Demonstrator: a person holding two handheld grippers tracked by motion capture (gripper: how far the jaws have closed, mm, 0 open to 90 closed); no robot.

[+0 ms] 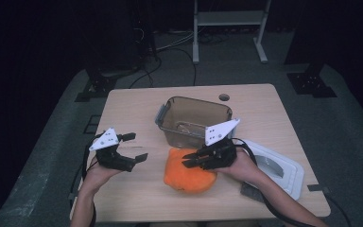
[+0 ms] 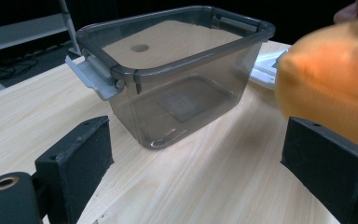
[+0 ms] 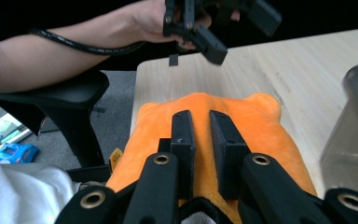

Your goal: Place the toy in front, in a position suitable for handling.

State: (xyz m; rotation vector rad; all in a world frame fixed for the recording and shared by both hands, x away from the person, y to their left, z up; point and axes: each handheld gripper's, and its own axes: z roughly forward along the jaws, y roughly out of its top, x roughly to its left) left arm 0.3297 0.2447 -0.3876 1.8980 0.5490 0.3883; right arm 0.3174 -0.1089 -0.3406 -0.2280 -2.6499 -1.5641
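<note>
- Orange plush toy (image 1: pixel 189 173) lies near the tabletop's front edge; right gripper (image 1: pixel 191 160) pinches its fabric.
- Left gripper (image 1: pixel 134 147) jaws wide, holding nothing.
- Clear bin (image 1: pixel 194 121) at centre is empty.

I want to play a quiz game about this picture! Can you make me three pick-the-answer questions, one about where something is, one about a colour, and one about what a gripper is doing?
1. Where is the orange plush toy?
A. inside the bin
B. on the table in front of the bin
C. on the floor

2. What colour is the clear plastic bin?
A. smoky grey
B. bright red
C. green

3. How are the fingers of the left gripper?
A. clamped on the toy
B. shut on the bin's latch
C. spread open, holding nothing

Answers:
1 B, the toy lies on the wooden table just on the near side of the bin.
2 A, its see-through walls are grey-tinted.
3 C, the left gripper view shows its fingers wide apart with bare table between them.
</note>
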